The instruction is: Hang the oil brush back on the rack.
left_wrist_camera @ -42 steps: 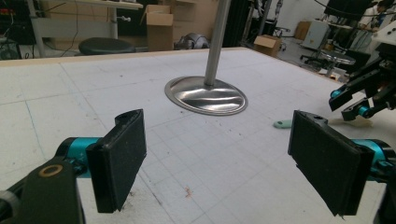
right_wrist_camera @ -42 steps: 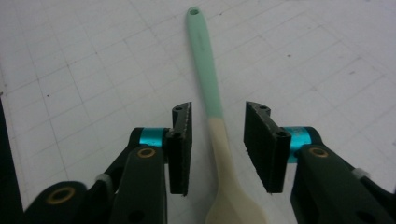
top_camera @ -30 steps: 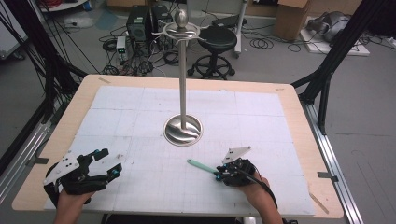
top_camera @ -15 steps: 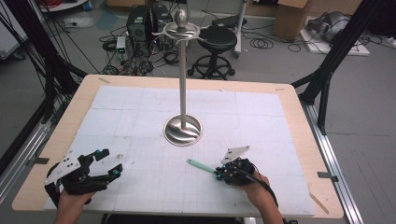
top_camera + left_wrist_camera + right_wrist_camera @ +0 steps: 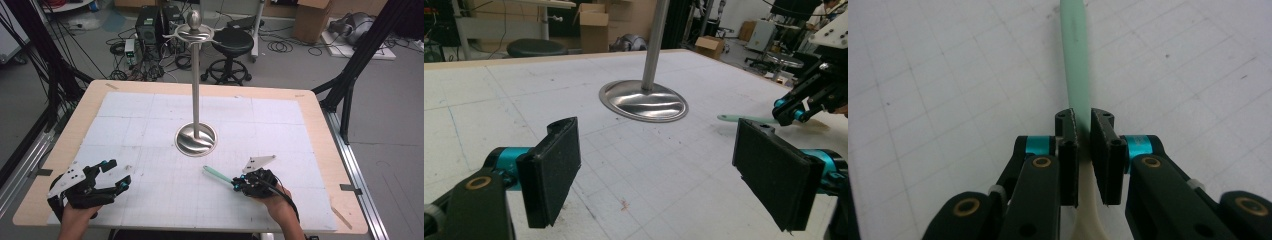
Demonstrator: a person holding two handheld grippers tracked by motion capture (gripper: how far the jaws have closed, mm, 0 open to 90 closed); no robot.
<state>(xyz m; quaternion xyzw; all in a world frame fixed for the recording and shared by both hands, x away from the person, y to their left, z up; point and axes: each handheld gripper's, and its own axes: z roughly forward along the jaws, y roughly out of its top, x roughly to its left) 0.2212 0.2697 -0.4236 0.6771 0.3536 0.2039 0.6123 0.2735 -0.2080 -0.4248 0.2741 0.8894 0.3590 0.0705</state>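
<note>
Grip for lifting: right gripper (image 5: 1083, 137), jaws just closed, pinches the green-handled utensil (image 5: 1075, 55) on the table (image 5: 300, 105); left gripper (image 5: 664, 175) waits wide open, empty.

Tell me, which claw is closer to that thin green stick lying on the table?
The right claw: its jaws are closed on the green stick near one end. The left claw stands open at the table's other front corner, well apart from it.

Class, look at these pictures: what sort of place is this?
Probably a lab or workshop: a gridded table, cables and electronics on the floor, cardboard boxes and a stool behind.
</note>
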